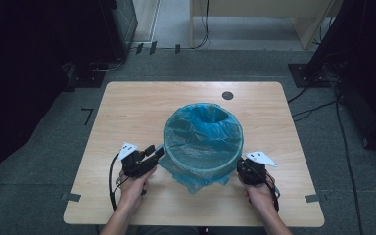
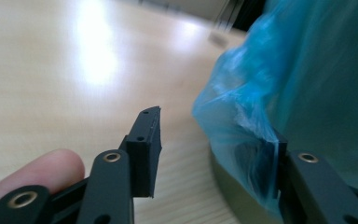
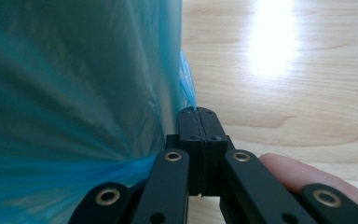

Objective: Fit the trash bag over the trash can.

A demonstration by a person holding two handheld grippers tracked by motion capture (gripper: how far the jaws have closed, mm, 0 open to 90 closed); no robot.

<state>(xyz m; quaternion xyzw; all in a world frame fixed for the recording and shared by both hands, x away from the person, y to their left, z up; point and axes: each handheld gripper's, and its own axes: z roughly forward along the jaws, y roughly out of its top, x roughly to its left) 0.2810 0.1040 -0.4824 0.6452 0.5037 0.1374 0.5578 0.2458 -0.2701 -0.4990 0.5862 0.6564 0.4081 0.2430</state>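
High view: a round bin (image 1: 203,147) lined with a blue bag (image 1: 203,134) stood upright near the middle of the wooden surface (image 1: 127,107), mouth up, bag overhang draped down its outside. Left gripper (image 1: 154,152) sat just beside the bin's left side, right gripper (image 1: 245,169) against its lower right side. Bare surface lay wide behind and left of the bin; the near edge was close behind both hands.

Left gripper view: fingers (image 2: 144,149) stood apart, released. One finger was bare over the surface; the other lay against a fold of the blue bag (image 2: 242,116), film hanging over its tip. Nothing was pinched between them. The bin's rim curved just below.

Right gripper view: fingers (image 3: 199,140) were clenched together, pads meeting, a thin edge of the blue bag (image 3: 74,93) caught between them at the tip. The bag wall rose vertically on the left; open surface (image 3: 284,93) stretched right.
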